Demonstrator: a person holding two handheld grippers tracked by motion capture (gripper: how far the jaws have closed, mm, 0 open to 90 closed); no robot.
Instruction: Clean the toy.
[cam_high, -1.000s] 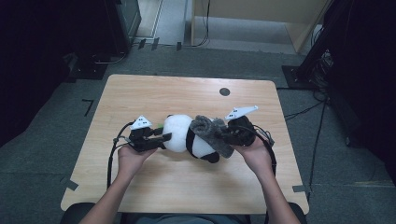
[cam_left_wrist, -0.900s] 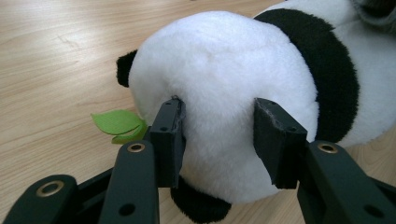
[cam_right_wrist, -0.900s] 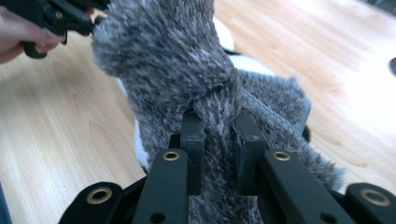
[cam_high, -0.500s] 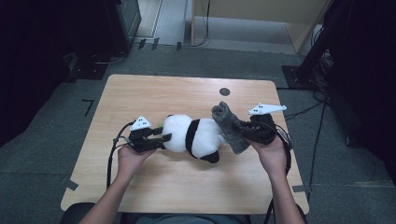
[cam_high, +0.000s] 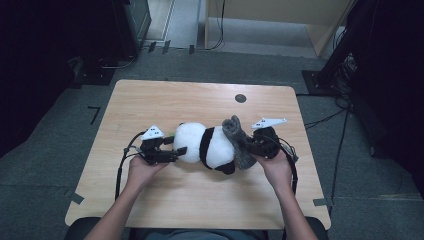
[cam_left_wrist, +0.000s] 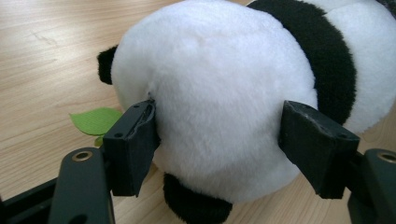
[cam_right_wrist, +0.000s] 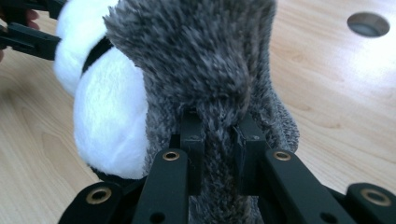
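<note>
Your left gripper (cam_left_wrist: 219, 149): jaws just been opening, plush panda (cam_high: 207, 146) head between them, right pad clear. Your right gripper (cam_right_wrist: 219, 140) clamps grey fuzzy sock (cam_right_wrist: 210, 60). Panda lies mid-table (cam_high: 150, 100). No readable writing.

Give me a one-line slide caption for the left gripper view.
Left claw open around the white head of a plush panda lying on the wooden table, green leaf alongside.

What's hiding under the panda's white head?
A green leaf pokes out from under the panda, flat on the wooden table. How far it reaches underneath is covered by the white fur. A black paw also sticks out below.
</note>
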